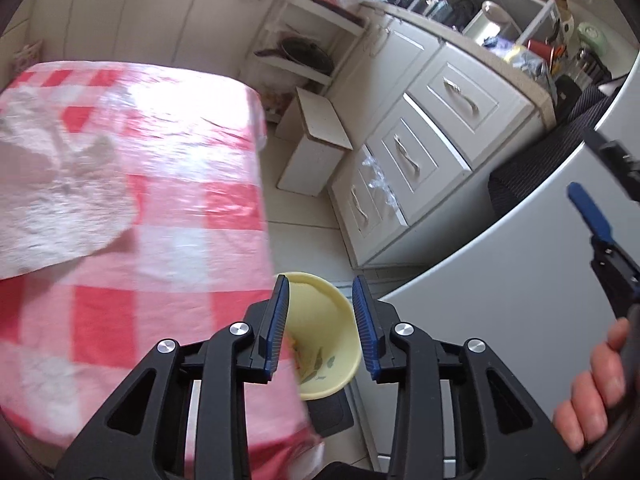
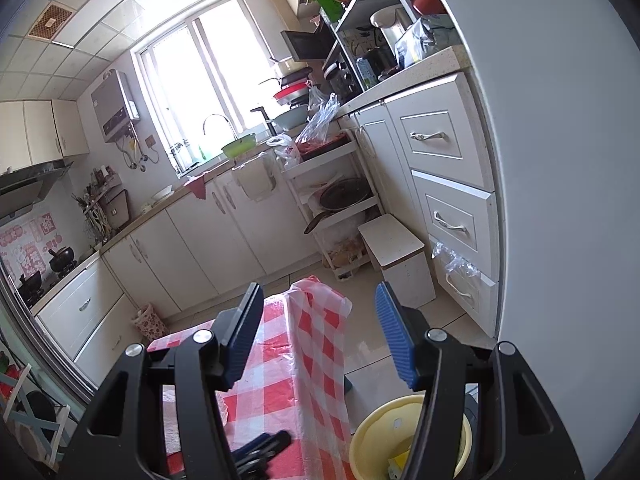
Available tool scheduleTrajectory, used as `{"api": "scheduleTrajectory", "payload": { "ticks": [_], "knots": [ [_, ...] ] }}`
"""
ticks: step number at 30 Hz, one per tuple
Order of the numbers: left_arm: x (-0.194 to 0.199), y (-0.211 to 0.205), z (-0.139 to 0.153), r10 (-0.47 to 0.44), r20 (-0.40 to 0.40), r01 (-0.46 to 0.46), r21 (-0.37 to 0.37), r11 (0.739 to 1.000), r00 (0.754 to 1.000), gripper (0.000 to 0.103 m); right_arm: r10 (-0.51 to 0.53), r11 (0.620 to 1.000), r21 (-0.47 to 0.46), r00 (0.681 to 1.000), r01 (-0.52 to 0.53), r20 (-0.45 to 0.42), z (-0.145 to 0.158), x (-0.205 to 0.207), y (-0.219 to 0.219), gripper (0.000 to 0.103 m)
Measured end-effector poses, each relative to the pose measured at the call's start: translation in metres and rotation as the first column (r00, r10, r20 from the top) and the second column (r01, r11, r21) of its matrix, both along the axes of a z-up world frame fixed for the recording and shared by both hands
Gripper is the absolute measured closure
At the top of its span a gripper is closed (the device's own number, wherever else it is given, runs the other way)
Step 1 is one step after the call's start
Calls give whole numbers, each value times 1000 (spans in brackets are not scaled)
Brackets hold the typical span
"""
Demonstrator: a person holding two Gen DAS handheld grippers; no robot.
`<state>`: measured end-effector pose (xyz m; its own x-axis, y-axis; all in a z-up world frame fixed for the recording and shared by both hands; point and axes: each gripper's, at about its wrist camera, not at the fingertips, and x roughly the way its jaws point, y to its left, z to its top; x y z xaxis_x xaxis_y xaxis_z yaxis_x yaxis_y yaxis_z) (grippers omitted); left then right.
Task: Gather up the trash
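Ribbed blue pads (image 1: pixel 362 328) over round yellow plastic bin (image 1: pixel 320 336).

Daylight does all the work here. On my right wrist feed it pours in through the big white-framed kitchen window (image 2: pixel 196 80), which is blown out to pure white with no detail beyond the glass, and it leaves a soft sheen on the pale floor tiles (image 2: pixel 376 352). That feed is sharp throughout.

My left wrist feed is softer: the red-and-white checked plastic tablecloth (image 1: pixel 160 208) is smeared by motion blur and washed out by glare near its far edge, while the black gripper fingers with blue ribbed pads (image 1: pixel 322 326) stay crisp. Shadows are faint and diffuse.

Both feeds bend straight cabinet lines into curves and fall to black in the corners.
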<state>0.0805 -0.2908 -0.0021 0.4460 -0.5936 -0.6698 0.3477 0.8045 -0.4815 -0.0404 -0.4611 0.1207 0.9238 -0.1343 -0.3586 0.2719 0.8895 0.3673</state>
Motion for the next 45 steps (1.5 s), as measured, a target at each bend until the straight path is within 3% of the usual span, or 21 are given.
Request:
{"api": "scheduleTrajectory", "payload": {
  "ticks": [7,16,23,25,27,29,32,42,43,45],
  "knots": [
    [-6,93,11,147,23,-147,-6,989,989,68,68,997,-33,997,-69,-42,-3,19,26,43],
    [-11,181,7,300,20,-300,16,954,954,64,141,988,-39,983,-147,-115,-18,44,49,40],
    [-18,245,13,459,145,-474,89,876,876,46,175,983,-29,974,-181,-142,-24,53,66,38],
    [-13,258,10,472,151,-489,110,865,869,44,187,981,-31,972,-193,-146,-24,56,70,37],
    [-3,266,3,465,148,-483,132,865,873,38,200,978,-33,968,-207,-151,-25,60,73,37],
    [9,266,-5,428,142,-448,176,876,892,38,209,975,-36,965,-218,-158,-27,62,78,37],
    [18,270,-15,405,153,-431,218,876,901,38,222,972,-34,959,-231,-176,-33,67,82,36],
    [24,262,-18,309,218,-360,257,897,926,39,285,955,-16,927,-298,-244,-49,85,107,36],
    [23,260,-19,298,219,-349,260,900,929,40,291,952,-16,924,-305,-249,-50,87,111,36],
    [23,259,-23,268,207,-316,259,913,941,54,308,946,-17,915,-324,-260,-52,94,120,36]
  ]
}}
